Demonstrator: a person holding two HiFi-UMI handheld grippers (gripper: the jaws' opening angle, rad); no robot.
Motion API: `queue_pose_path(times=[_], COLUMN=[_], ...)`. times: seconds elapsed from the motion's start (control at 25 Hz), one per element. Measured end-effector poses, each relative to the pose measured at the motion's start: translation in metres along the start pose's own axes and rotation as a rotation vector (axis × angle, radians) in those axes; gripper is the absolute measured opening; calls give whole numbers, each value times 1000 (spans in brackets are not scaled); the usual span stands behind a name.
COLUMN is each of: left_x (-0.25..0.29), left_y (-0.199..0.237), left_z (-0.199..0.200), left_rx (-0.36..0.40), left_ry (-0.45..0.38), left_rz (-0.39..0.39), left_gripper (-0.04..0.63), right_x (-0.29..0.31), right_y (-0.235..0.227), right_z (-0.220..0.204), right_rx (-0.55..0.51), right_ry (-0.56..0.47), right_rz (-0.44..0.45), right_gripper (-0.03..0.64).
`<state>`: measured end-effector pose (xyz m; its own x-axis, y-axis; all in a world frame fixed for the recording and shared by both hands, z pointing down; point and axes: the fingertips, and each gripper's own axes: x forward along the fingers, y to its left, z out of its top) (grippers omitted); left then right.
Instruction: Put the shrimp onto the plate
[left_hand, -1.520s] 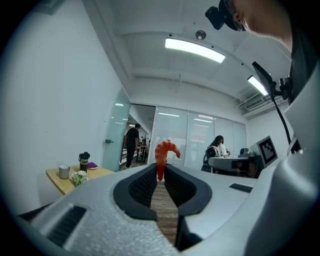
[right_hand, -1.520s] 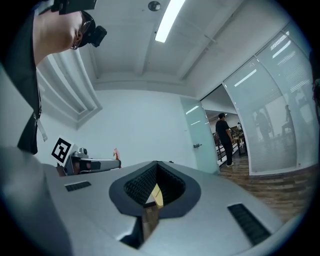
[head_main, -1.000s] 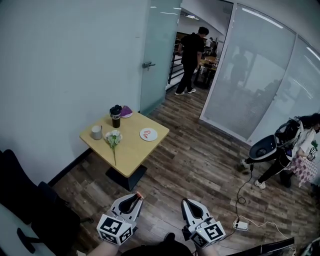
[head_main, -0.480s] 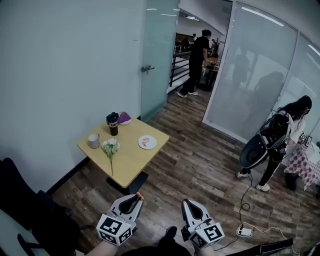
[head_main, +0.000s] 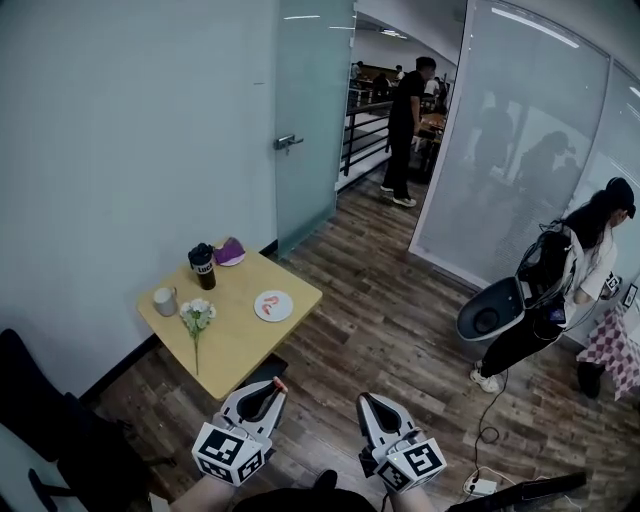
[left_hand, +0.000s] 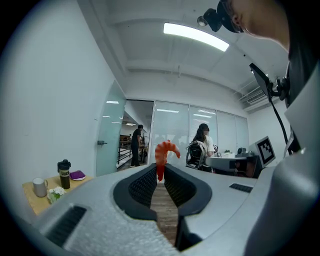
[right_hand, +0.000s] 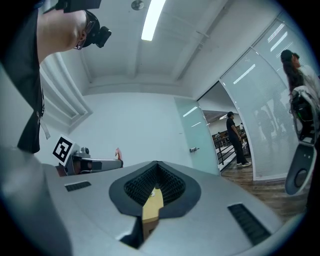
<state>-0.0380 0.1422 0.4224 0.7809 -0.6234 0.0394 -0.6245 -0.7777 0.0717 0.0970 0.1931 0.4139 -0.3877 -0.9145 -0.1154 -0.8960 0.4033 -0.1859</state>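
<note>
Left gripper (left_hand: 160, 169) tips pinched on an orange shrimp (left_hand: 163, 150), which sticks up above the jaws. Right gripper (right_hand: 156, 165) jaws pressed together, nothing held. Both held low over wood floor, well apart from the plate (head_main: 286, 313) on the small table (head_main: 236, 338).

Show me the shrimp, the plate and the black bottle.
shrimp (left_hand: 160, 156): left gripper view, its orange body.
plate (head_main: 286, 311): head view, bare rim.
black bottle (head_main: 203, 270): head view, its side.

Office: frosted glass partitions (head_main: 520, 150), glass door (head_main: 305, 120), black chair (head_main: 40, 420), ceiling strip light (left_hand: 195, 36).
</note>
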Motion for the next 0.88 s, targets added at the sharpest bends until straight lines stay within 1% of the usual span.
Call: queue_pose_path(times=[0.16, 0.32, 0.48, 0.72, 0.88], left_x=[51, 81, 95, 111, 129], left_y=[-11, -14, -4, 20, 42], left_z=[4, 1, -1, -10, -10], left_rx=[-3, -8, -18, -35, -37], left_ry=[0, 0, -5, -7, -25], left_rz=[-2, 14, 48, 97, 117], left_gripper=[49, 49, 49, 49, 49], right_x=[3, 6, 19, 49, 70], right_y=[-50, -84, -102, -113, -129], right_z=[0, -4, -13, -19, -23], right_rx=[-20, 2, 13, 0, -9], right_ry=[43, 59, 88, 98, 103], right_rz=[14, 13, 39, 92, 103], right_gripper=[-2, -2, -2, -2, -2])
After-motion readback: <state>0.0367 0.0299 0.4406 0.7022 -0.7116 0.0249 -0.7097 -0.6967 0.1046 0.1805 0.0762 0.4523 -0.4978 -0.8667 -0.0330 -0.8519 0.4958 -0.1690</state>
